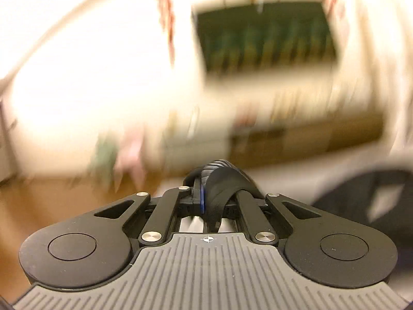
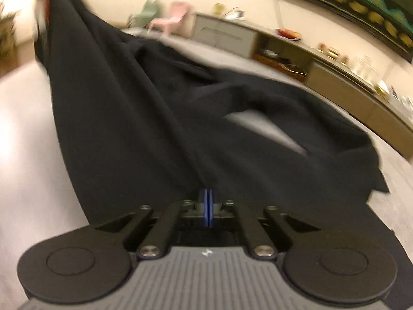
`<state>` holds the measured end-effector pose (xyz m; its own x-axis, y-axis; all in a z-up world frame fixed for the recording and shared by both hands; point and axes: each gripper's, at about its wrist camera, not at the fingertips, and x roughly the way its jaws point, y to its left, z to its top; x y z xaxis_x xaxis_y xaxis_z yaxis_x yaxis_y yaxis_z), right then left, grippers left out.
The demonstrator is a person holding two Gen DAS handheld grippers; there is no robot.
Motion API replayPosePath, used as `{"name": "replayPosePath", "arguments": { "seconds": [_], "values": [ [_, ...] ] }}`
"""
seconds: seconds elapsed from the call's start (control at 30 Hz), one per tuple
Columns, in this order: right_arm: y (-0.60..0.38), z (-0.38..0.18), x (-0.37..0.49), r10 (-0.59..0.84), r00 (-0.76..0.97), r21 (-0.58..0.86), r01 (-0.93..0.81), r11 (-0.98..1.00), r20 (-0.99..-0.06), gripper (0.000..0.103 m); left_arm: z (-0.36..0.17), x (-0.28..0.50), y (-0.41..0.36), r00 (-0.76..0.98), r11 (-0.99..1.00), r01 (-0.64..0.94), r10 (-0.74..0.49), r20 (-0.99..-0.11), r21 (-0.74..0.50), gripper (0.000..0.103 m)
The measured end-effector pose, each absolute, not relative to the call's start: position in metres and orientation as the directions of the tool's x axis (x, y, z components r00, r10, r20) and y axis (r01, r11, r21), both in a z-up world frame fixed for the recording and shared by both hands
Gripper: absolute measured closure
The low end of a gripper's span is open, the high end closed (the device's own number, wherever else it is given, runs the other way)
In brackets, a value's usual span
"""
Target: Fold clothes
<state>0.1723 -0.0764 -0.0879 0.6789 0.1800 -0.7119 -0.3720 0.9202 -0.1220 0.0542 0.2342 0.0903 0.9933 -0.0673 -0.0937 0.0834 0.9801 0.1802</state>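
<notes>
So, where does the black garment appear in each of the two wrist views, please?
Left wrist view: a fold of the black garment sits low in the centre, pinched in the left gripper; a blurred dark patch at the right edge may be more of it.
Right wrist view: the garment fills the middle, running from the right gripper to the top left.
Shared landmark: the dark green wall picture.
</notes>
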Motion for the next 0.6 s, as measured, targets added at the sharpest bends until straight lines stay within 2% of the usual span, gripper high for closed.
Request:
{"name": "replayPosePath", "arguments": {
  "seconds": [0.07,0.23,0.3,0.4,0.43,0.5,0.57,0.6],
  "values": [
    [-0.095,-0.074,0.179,0.159,0.698,-0.093,-0.308,0.947,-0.698,0.102,0.071,0.060,0.243,0.971,0.982,0.111,-0.074,-0.228,0.152,0.103],
    [-0.132,-0.071,0.199,-0.054,0.709,-0.188,-0.112,0.976,-0.703,0.102,0.002,0.090,0.264,0.788,0.990,0.123,-0.055,-0.613,0.070,0.098],
    [-0.137,-0.076,0.203,-0.118,0.701,-0.228,-0.066,0.971,-0.704,0.102,-0.038,0.096,0.262,0.701,0.997,0.067,-0.024,-0.712,0.031,0.099],
    [-0.137,-0.090,0.204,-0.177,0.693,-0.285,-0.043,0.958,-0.699,0.102,-0.063,0.098,0.243,0.628,0.989,0.098,0.022,-0.778,0.107,0.097],
    [-0.134,-0.093,0.205,-0.187,0.695,-0.299,-0.042,0.953,-0.694,0.101,-0.064,0.097,0.237,0.634,0.986,0.112,0.027,-0.773,0.127,0.096],
    [-0.132,-0.092,0.206,-0.197,0.701,-0.307,-0.033,0.951,-0.686,0.099,-0.062,0.096,0.234,0.643,0.988,0.123,-0.011,-0.766,0.089,0.092],
    [-0.137,-0.093,0.207,-0.202,0.706,-0.298,-0.014,0.954,-0.679,0.094,-0.062,0.096,0.234,0.639,0.991,0.114,-0.022,-0.769,0.067,0.085],
    [-0.143,-0.094,0.209,-0.205,0.709,-0.286,0.005,0.958,-0.675,0.085,-0.063,0.096,0.233,0.639,0.993,0.102,-0.017,-0.769,0.063,0.081]
  ]
}}
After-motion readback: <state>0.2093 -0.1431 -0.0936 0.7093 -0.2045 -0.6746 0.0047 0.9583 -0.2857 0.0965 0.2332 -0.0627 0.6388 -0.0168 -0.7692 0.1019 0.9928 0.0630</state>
